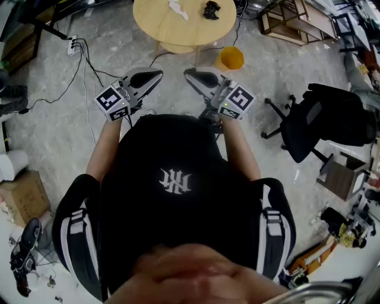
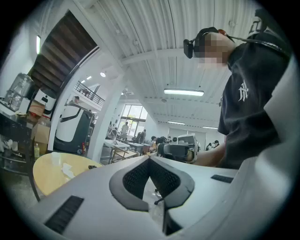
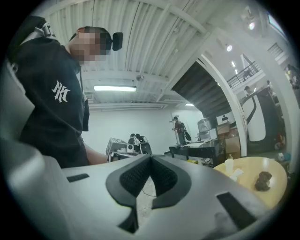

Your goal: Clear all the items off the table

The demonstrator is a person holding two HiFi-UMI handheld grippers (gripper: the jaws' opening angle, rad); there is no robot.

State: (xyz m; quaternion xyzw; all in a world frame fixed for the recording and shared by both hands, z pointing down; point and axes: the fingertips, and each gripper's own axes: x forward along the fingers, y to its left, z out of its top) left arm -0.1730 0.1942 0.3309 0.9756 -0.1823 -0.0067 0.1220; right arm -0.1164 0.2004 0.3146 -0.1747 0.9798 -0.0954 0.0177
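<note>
Round table (image 1: 160,24) ahead; left hand-held gripper (image 1: 158,75) and right hand-held gripper (image 1: 187,73) both closed, empty.

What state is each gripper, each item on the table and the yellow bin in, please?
left gripper: shut, empty.
right gripper: shut, empty.
white crumpled paper: lying on the round table, untouched.
dark object: lying on the round table, untouched.
yellow bin: upright on the floor beside the round table.

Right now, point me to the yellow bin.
Head view, upper middle: the yellow bin stands on the floor by the table, at its near edge, just beyond the right gripper.
</note>
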